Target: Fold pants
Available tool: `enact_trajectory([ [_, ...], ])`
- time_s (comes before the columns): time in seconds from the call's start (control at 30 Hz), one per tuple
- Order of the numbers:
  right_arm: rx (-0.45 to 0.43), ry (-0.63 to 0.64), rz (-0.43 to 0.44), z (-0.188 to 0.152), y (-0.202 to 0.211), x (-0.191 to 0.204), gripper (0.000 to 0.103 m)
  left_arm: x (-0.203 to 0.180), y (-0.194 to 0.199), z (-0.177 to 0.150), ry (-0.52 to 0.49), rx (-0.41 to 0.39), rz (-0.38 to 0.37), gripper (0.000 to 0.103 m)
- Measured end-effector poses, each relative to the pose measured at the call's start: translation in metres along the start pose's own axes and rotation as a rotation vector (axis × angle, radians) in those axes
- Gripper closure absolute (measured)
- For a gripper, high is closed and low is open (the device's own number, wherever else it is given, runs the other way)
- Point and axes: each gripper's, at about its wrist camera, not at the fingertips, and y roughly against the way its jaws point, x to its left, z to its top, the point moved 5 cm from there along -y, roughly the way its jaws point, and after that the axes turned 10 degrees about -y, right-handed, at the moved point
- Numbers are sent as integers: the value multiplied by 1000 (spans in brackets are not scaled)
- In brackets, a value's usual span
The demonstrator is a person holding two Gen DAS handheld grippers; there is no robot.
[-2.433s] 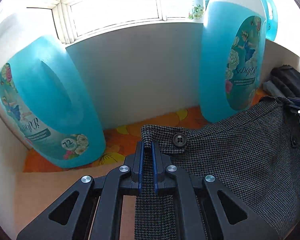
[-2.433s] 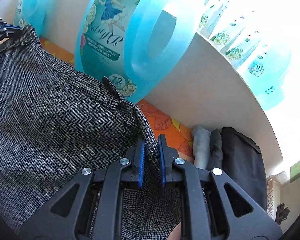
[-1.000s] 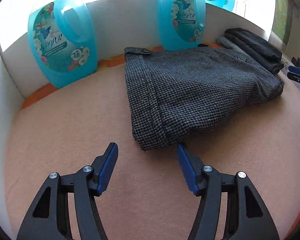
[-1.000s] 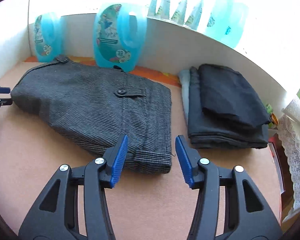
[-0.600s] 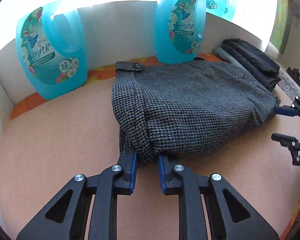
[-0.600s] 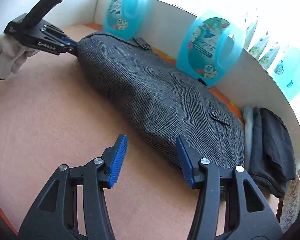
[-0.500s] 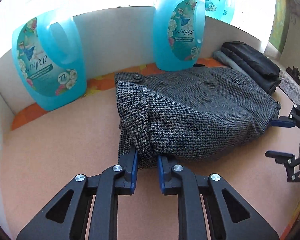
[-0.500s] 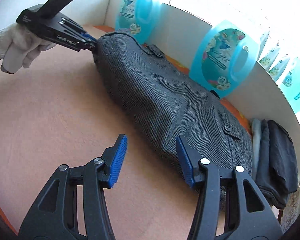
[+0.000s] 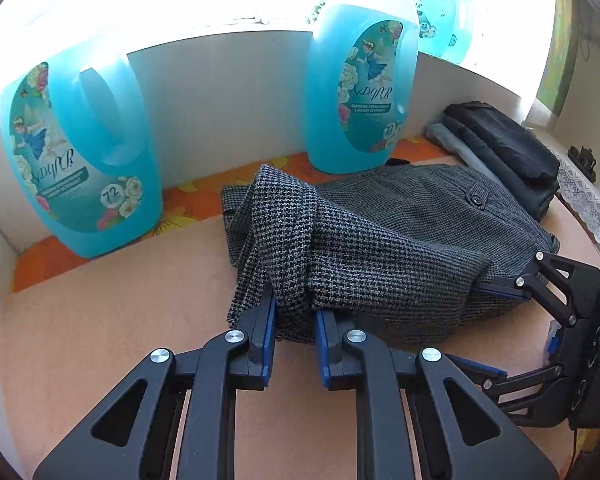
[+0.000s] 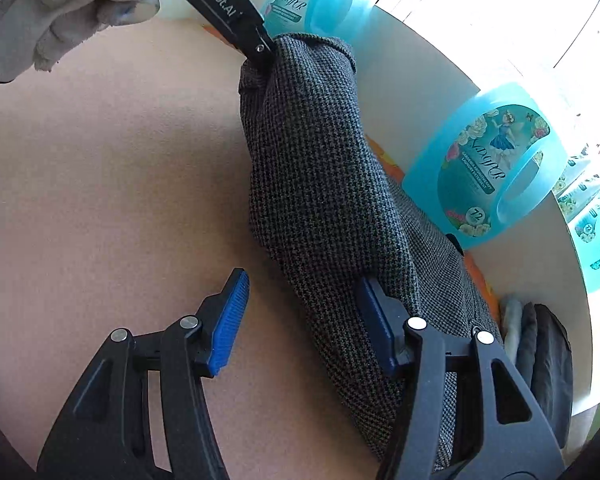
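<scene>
While the left hand-held gripper (image 9: 294, 330) clamps a bunched near corner of the folded houndstooth pants (image 9: 379, 240) and lifts it off the tan counter (image 9: 100, 340), the right hand-held gripper (image 10: 300, 316) stands wide apart, one blue pad under the fabric's edge. Behind the pants stand two blue detergent bottles (image 9: 359, 92); dark folded clothes (image 9: 499, 148) lie beside them.

The pants (image 9: 379, 248) are made of gray cloth with tiny black checks. They are folded into a thick bundle and laid on the pink table. One near edge is lifted up and bunched. A small button is seen on top.
</scene>
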Motion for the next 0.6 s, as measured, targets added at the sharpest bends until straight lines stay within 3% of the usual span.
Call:
enact_trajectory([
  [0.03,3,-9,-3,1,-3,-3,50,0,-1,1,-1,1,0,88],
  [0.1,24,-60,16,3,-4,-15,88,-2,-4,3,-16,8,7,88],
  [0.17,34,-147,104,10,1,-32,94,-5,-5,3,-33,19,21,88],
  [0.3,14,-280,236,20,27,-60,96,-6,4,3,-48,9,22,88],
  [0.43,1,-404,471,24,59,-81,96,-5,23,-3,-46,10,10,88],
  [0.57,53,-465,485,15,65,-86,93,-9,44,-18,-58,36,9,75],
  [0.6,65,-452,482,10,66,-82,84,-11,49,-24,-67,43,18,72],
])
